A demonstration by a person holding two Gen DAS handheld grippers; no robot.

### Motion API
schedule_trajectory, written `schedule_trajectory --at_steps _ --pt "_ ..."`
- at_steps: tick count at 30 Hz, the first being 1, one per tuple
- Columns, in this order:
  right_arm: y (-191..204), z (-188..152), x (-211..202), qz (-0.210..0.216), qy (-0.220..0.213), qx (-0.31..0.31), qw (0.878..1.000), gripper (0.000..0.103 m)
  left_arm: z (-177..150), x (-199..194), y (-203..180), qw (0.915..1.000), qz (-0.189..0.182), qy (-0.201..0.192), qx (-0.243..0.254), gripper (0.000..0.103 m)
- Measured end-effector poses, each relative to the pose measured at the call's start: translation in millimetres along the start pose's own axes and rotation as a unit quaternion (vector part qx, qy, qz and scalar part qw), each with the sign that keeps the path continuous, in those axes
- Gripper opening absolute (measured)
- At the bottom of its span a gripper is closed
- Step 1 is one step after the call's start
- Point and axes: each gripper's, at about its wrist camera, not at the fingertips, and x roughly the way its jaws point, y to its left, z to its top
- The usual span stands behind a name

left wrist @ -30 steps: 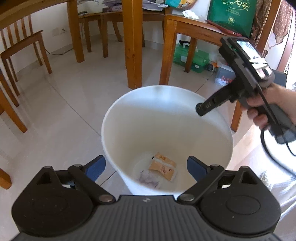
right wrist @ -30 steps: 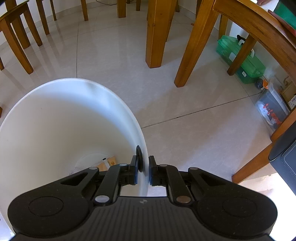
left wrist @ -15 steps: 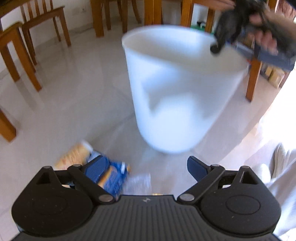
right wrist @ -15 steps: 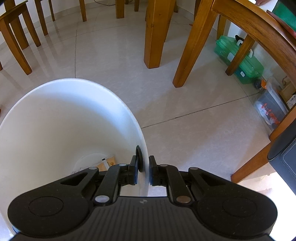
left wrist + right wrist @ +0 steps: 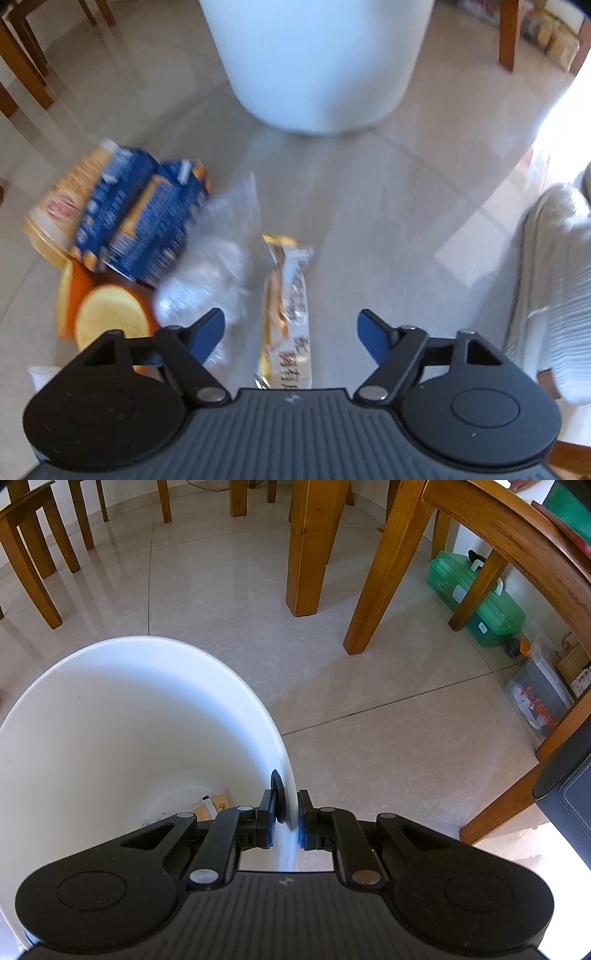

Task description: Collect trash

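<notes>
A white bin (image 5: pixel 321 62) stands on the tiled floor ahead in the left wrist view. My left gripper (image 5: pixel 290 326) is open low over a gold snack wrapper (image 5: pixel 286 310), which lies between its fingers. Left of it lie a clear plastic bag (image 5: pixel 218 258), blue cartons (image 5: pixel 140 221), a yellow cup (image 5: pixel 59 206) and an orange-yellow piece (image 5: pixel 107 314). My right gripper (image 5: pixel 287 810) is shut on the rim of the white bin (image 5: pixel 110 716). A wrapper (image 5: pixel 207 806) shows at the bin's bottom.
Wooden table and chair legs (image 5: pixel 306 550) stand beyond the bin. A green plastic box (image 5: pixel 476 598) and a clear storage box (image 5: pixel 535 698) sit at the right. A dark padded object (image 5: pixel 569 797) is at the right edge. White fabric (image 5: pixel 554 295) lies right of my left gripper.
My left gripper has dropped from above the bin's mouth to the floor in front of it, bringing the trash pile into view. The right gripper has kept its hold on the rim.
</notes>
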Motion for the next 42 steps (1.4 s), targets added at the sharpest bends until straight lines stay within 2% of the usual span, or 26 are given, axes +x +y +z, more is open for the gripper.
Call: schedule_trajectory --at_steps 4,12,14,18,26,31,37,42 --pt "-1 0 0 0.000 0.000 0.000 1.000 0.014 -3 15 -4 0.9994 0.008 0.019 -0.027 0.073" --pt "-1 0 1 -0.001 -0.001 -0.002 1.000 0.014 -9 30 -1 0.9963 0.015 0.027 -0.080 0.055" --pt "-1 0 1 -0.001 -0.001 -0.002 1.000 0.014 -10 28 -1 0.9955 0.011 0.025 -0.091 0.042" --pt "-1 -1 1 -0.001 0.000 -0.001 1.000 0.014 -12 26 -2 0.9954 0.003 0.025 -0.092 0.029" --pt "0 0 0 -0.003 -0.001 -0.003 1.000 0.014 -13 18 4 0.9944 -0.011 0.024 -0.102 0.027" --pt "0 0 0 -0.002 -0.001 -0.002 1.000 0.014 -10 -1 12 0.9936 -0.027 0.023 -0.108 0.026" --pt "0 1 0 -0.003 -0.001 -0.002 1.000 0.014 15 -32 32 0.9919 -0.064 0.035 -0.104 0.027" --pt "-1 1 0 -0.004 -0.001 -0.002 1.000 0.014 41 -65 50 0.9932 -0.061 0.026 -0.096 0.027"
